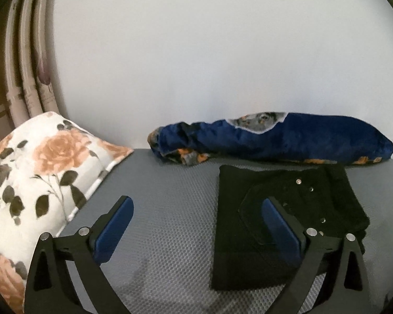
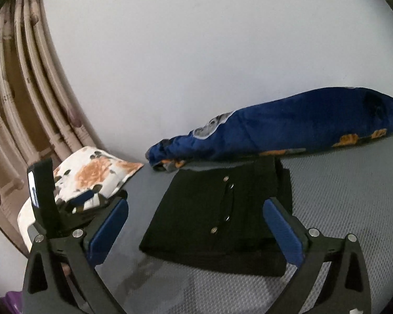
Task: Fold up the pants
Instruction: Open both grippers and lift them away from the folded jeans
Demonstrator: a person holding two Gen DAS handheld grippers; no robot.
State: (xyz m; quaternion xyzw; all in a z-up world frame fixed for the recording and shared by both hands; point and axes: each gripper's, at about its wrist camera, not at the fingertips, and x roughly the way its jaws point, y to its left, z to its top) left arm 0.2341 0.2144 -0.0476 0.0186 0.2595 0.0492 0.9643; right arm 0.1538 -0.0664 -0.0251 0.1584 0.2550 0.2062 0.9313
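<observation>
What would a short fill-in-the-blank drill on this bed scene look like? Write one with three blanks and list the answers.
1. The pants lying folded on the grey bed are ____ in colour.
2. Behind the pants, against the wall, lies a rolled ____ blanket with orange flowers.
3. The left gripper and the right gripper both have their jaws ____, holding nothing.

Missing words: black; blue; open

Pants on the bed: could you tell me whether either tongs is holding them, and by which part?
Nothing is held. Both the left tongs and right tongs are open above the folded pants.
</observation>
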